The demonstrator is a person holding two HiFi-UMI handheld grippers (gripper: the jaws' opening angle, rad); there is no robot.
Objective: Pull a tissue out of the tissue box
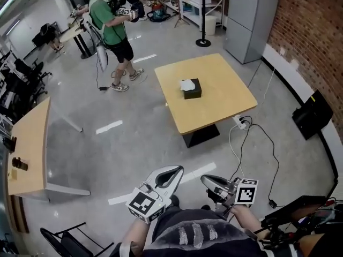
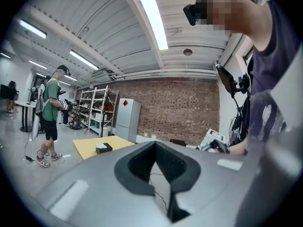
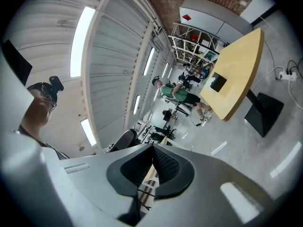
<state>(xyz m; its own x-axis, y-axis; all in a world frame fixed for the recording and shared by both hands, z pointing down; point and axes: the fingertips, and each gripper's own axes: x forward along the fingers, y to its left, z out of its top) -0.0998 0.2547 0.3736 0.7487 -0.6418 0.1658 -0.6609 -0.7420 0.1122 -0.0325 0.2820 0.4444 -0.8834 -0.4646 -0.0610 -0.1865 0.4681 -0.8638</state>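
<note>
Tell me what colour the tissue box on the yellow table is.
The tissue box is black, with a white tissue poking out the top; clearest in the head view.

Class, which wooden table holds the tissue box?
The square centre table on the black pedestal bears the tissue box; the left table holds small dark objects.

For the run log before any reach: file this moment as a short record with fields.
tissue box: black, on the yellow table, white tissue sticking up
left gripper: fingers shut, empty, well short of the table
right gripper: fingers shut, empty, beside the left
person in green shirt: standing beyond the table
</note>
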